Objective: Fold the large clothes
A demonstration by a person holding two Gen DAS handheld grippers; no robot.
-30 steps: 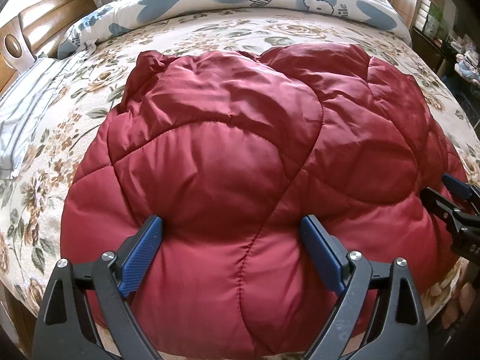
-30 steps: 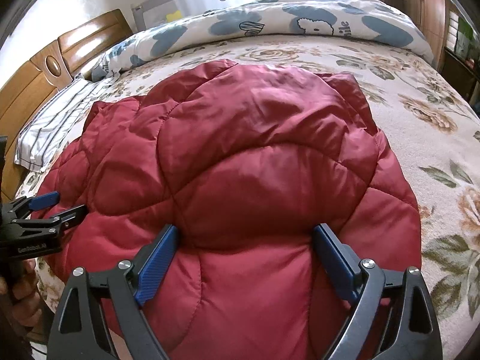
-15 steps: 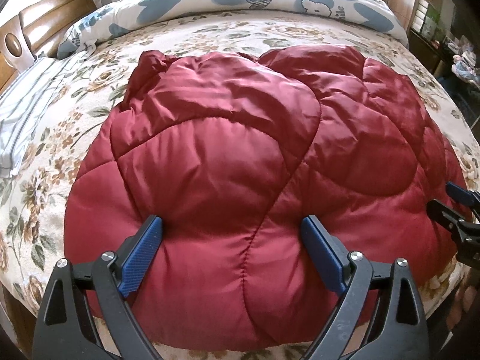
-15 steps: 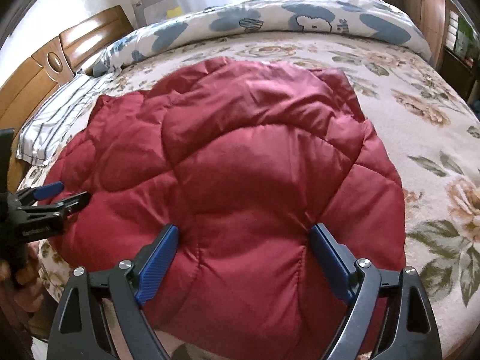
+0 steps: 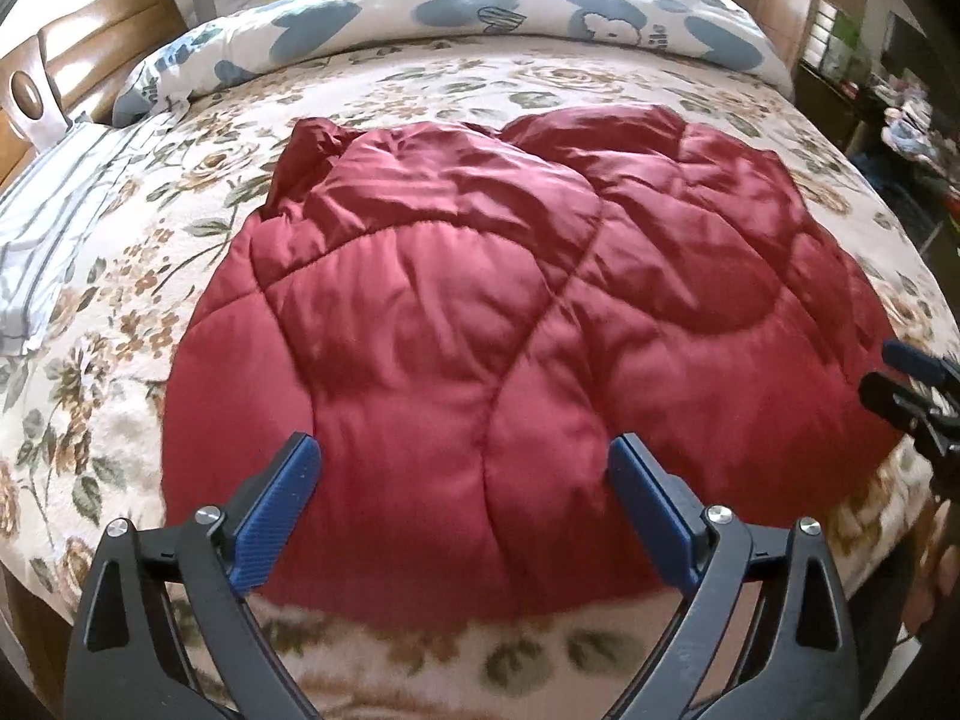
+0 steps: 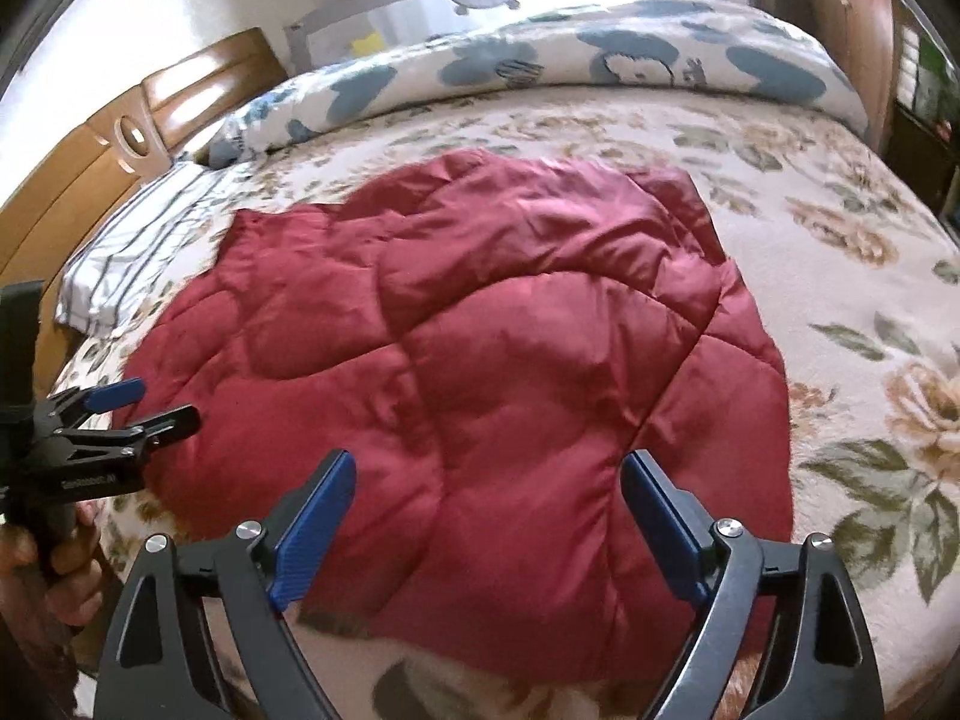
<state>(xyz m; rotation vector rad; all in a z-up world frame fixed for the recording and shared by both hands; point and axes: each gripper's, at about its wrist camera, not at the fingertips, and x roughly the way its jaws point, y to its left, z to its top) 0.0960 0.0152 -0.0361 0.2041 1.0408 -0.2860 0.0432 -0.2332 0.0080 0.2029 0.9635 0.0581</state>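
Blue-padded fingers of the left gripper (image 5: 462, 507) stand spread wide and hold nothing, poised over the near edge of the red quilted jacket (image 5: 510, 324); the right gripper (image 6: 489, 519) is likewise spread and empty above the same hem. Jacket lies flat and puffy on the floral bedspread (image 5: 120, 312), near the bed's front edge. Beyond it sit a blue-and-white duvet (image 5: 540, 12), a striped pillow (image 6: 138, 240) and the wooden headboard (image 6: 78, 180).

Right hand-held gripper (image 5: 918, 387) cut off by left-wrist frame edge. Jacket (image 6: 468, 372) underside hidden against bed (image 6: 840, 276). Shelf clutter (image 5: 906, 120) blurred, unidentifiable.
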